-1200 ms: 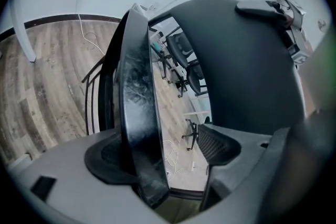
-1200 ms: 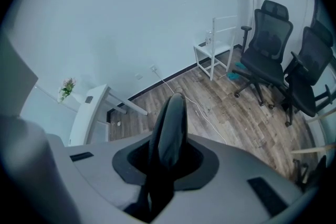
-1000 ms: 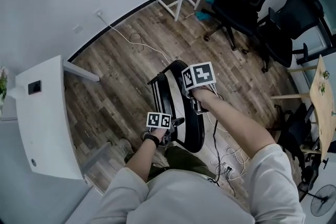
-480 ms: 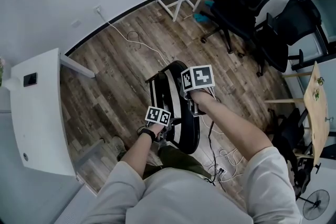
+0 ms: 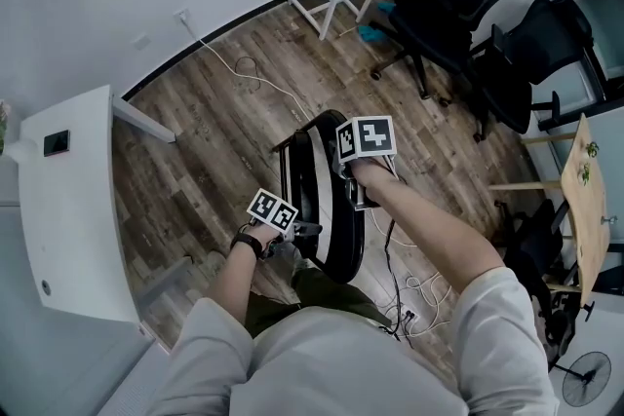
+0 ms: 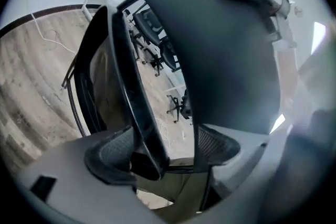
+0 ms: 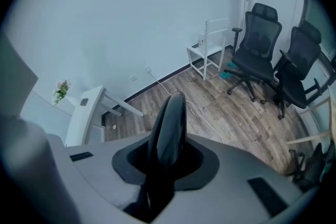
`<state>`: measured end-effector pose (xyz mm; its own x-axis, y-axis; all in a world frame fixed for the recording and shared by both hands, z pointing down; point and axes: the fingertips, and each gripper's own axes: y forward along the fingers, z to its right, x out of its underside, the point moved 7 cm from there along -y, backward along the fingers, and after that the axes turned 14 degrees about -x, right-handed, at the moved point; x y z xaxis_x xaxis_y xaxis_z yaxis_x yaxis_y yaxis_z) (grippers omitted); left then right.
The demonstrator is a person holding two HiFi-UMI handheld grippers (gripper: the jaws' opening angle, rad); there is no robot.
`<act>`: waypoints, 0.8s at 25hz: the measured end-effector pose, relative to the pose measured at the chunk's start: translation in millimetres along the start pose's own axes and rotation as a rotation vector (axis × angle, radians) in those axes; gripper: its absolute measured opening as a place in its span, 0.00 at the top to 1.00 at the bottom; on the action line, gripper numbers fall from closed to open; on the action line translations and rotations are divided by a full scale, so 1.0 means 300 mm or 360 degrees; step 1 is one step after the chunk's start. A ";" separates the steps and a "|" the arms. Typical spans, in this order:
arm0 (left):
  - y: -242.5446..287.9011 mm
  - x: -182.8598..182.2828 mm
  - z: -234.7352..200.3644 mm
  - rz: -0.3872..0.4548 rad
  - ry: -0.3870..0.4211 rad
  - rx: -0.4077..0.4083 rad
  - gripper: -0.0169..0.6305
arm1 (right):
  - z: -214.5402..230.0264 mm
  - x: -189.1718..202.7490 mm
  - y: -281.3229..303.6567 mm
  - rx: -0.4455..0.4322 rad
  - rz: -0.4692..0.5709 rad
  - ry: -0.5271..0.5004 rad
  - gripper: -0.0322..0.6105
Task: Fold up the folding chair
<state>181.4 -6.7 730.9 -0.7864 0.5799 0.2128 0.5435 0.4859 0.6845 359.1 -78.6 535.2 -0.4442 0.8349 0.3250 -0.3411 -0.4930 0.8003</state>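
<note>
Black folding chair (image 5: 327,209) stands edge-on on the wood floor (image 5: 214,122), dead centre of the head view. Seat and back are close together, nearly flat.

Diff vs a second ago:
- Left tool (image 6: 168,159) has backed off toward 9 o'clock. Its marker cube overlapped the chair before and now sits at the chair's 8 o'clock edge.
- Its jaws have just been opening and are now wide. A black frame bar and the edge of the big dark seat panel both run between them, with floor showing in the gap. The pads press on neither.
- Right tool (image 7: 165,157) hasn't moved. It sits at the chair's 1 o'clock, jaws narrow, clamped on a rounded black edge of the chair.
- Chair stays upright in the same spot.

Hard to read:
- My torso and sleeves fill the head view from 4 to 8 o'clock, so the chair's near foot is covered.
- Left tool tips are hidden in the head view behind the cube and my hand.
- In the left tool view the seat panel blocks everything from 12 to 3 o'clock, and the 4 o'clock corner is blur.
- In the right tool view the tool body hides the chair below the gripped edge, so I can't tell which part that edge is.

Around the chair: white counter (image 5: 68,209) at 9 o'clock, cut by the frame. Two black office chairs (image 5: 458,5) at 1–2 o'clock. White cable (image 5: 244,73) on the floor at 11 o'clock.
</note>
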 end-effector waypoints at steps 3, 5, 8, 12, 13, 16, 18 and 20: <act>-0.173 0.011 0.050 0.0200 -0.0042 -0.0050 0.39 | 0.014 -0.007 -0.003 0.0014 0.0009 0.0038 0.83; -0.286 0.004 0.160 0.0352 -0.0020 -0.0115 0.39 | 0.024 -0.009 -0.010 0.0026 0.0014 0.0061 0.83; -0.384 -0.005 0.398 0.0495 0.0112 -0.0139 0.35 | 0.028 -0.010 -0.013 0.0051 0.0026 0.0103 0.83; -0.379 -0.013 0.623 0.0522 0.0300 -0.0319 0.33 | 0.015 -0.005 -0.013 0.0088 0.0044 0.0172 0.83; -0.359 -0.010 0.650 0.0504 0.0352 -0.0411 0.33 | 0.007 0.001 -0.013 0.0096 0.0050 0.0195 0.83; -0.290 0.009 0.674 0.0408 0.0523 -0.0752 0.33 | -0.031 0.016 -0.005 0.0120 0.0060 0.0239 0.82; -0.256 0.013 0.663 0.0379 0.0642 -0.0955 0.33 | -0.057 0.019 0.002 0.0131 0.0063 0.0239 0.82; -0.244 0.017 0.651 0.0389 0.0689 -0.1043 0.33 | -0.080 0.019 0.008 0.0141 0.0060 0.0219 0.82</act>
<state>195.0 88.6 545.8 -0.7845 0.2512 0.5670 0.5378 -0.1797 0.8237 335.9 -80.9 526.7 -0.5666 0.7718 0.2885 -0.2505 -0.4949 0.8321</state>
